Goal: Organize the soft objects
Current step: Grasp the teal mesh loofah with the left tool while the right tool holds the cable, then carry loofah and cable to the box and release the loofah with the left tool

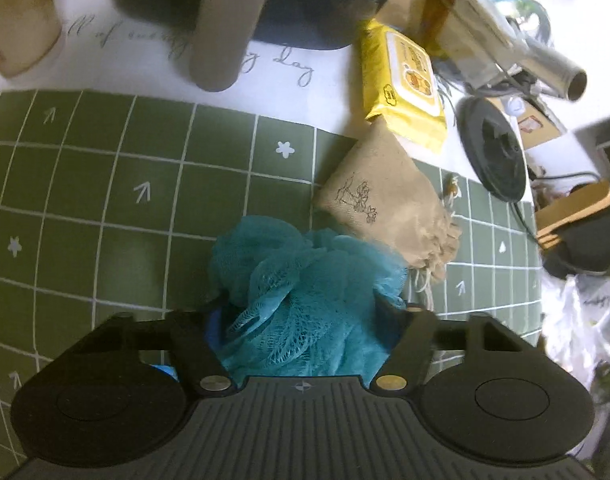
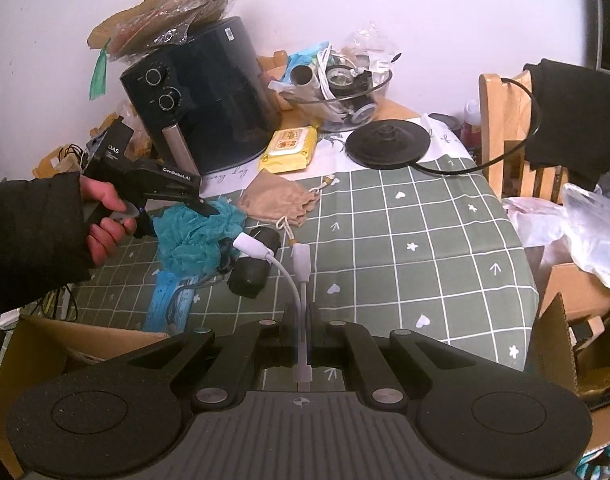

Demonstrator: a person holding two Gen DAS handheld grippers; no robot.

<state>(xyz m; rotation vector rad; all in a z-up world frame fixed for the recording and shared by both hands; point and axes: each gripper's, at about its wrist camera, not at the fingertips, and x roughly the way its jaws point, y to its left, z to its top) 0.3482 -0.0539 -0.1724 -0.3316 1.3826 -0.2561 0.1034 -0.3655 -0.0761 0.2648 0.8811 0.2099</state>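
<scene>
The left gripper (image 1: 305, 308) is squeezed on a teal puff (image 1: 305, 292) made of net. In the right wrist view the puff (image 2: 197, 236) bunches under the black fingers (image 2: 203, 208), and a bare hand (image 2: 105, 216) holds that gripper's handle. The puff rests low on the green cloth (image 1: 105, 200) with white lines, near the left side of the table.

Just beside the puff lies a tan bag (image 1: 389, 208) with a flower drawn on it. Its string end points away from the yellow pack (image 1: 405, 84), which sits just past it on the white part of the table. A black air fryer (image 2: 209, 92) stands behind them.

The right gripper (image 2: 303, 320) is pinched tight on a white cable (image 2: 301, 280). The cable sticks up between the fingers and bends over to a white plug. A dark roll (image 2: 253, 264) lies on the cloth next to the puff, and something blue (image 2: 169, 296) lies under the puff by the table edge. A round black base (image 2: 387, 144) sits farther back. A brown box (image 2: 45, 344) is down at the left.
</scene>
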